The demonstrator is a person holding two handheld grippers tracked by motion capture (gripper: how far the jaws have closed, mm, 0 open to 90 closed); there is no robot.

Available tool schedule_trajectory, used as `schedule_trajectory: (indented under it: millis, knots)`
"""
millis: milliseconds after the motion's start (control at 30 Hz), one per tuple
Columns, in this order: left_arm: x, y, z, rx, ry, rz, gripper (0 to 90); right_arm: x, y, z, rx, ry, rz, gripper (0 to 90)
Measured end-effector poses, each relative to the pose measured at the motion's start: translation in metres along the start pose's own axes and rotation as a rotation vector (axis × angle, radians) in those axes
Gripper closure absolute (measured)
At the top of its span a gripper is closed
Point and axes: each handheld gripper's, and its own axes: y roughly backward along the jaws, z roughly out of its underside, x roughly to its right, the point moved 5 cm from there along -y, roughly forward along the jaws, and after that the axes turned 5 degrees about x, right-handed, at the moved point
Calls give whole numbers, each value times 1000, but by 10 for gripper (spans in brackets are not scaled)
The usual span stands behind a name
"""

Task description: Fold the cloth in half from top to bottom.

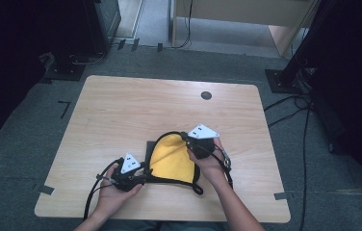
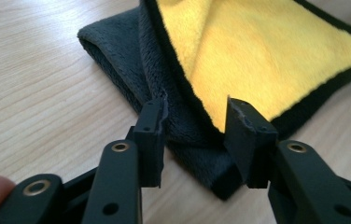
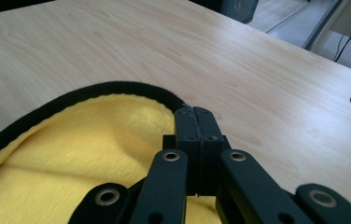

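right tool (image 3: 196,112) pinches the yellow, black-edged cloth (image 3: 94,140), lifted corner.

Both forearms come in from the bottom edge. Left gripper (image 1: 143,174) sits low w/ jaws apart, pointing toward the other hand, fingers wrapped under the body. Right gripper (image 1: 185,136) is further up the table, jaws pressed tight together, pinching, hand (image 1: 207,161) gripping from behind, wrist bent.
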Motion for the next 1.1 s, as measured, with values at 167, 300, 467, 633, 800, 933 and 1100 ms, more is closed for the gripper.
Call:
schedule_trajectory:
  millis: [167,300,467,633,800,933,1100]
  knots:
    - [0,9,6,-4,2,15,602,-10,28,16,16,12,-11,900]
    - [-2,16,17,-19,0,24,599,-15,72,50,-19,0,-28,900]
    - [-5,23,16,19,30,65,558,-7,95,89,-136,-68,-23,888]
    - [-1,22,6,72,40,73,508,0,81,69,-34,-207,-17,741]
    - [-1,17,7,78,30,63,485,4,38,60,-21,-272,25,694]
    - [-8,20,11,93,59,65,474,10,8,60,-38,-322,77,594]
    - [-15,21,15,96,90,60,473,6,-6,65,-60,-301,76,659]
